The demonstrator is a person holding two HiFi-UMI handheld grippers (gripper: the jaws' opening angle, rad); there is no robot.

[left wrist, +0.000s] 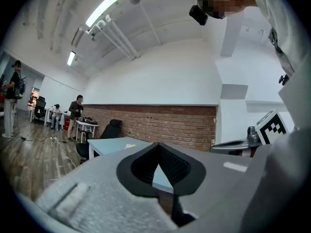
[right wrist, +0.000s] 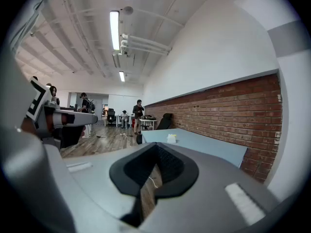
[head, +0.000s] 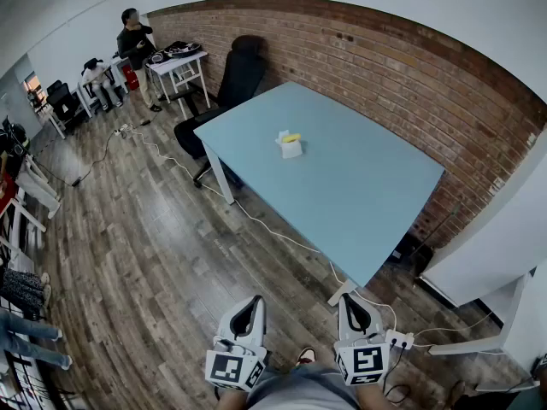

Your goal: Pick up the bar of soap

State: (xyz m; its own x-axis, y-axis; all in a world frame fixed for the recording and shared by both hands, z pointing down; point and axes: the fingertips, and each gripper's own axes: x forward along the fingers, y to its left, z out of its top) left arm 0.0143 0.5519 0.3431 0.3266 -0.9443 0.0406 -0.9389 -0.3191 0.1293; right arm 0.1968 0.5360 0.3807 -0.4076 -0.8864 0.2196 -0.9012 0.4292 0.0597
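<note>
A yellow bar of soap [head: 291, 137] lies on a small white holder [head: 291, 149] near the middle of the light blue table [head: 367, 195]. It shows small and far off in the right gripper view as soap [right wrist: 171, 136], and as a faint yellow speck, soap [left wrist: 129, 146], in the left gripper view. Both grippers hang low near my body, over the wooden floor and well short of the table. My left gripper [head: 245, 313] is shut and empty, its jaws meeting in its own view [left wrist: 159, 178]. So is my right gripper [head: 352, 304], also closed on nothing [right wrist: 153, 178].
A black office chair [head: 240, 75] stands at the table's far corner. A white cable [head: 256, 220] runs across the floor to a power strip [head: 400, 340] near my right gripper. A brick wall [head: 410, 75] backs the table. A white cabinet [head: 487, 259] is at right. People are by the desks [head: 175, 62] far left.
</note>
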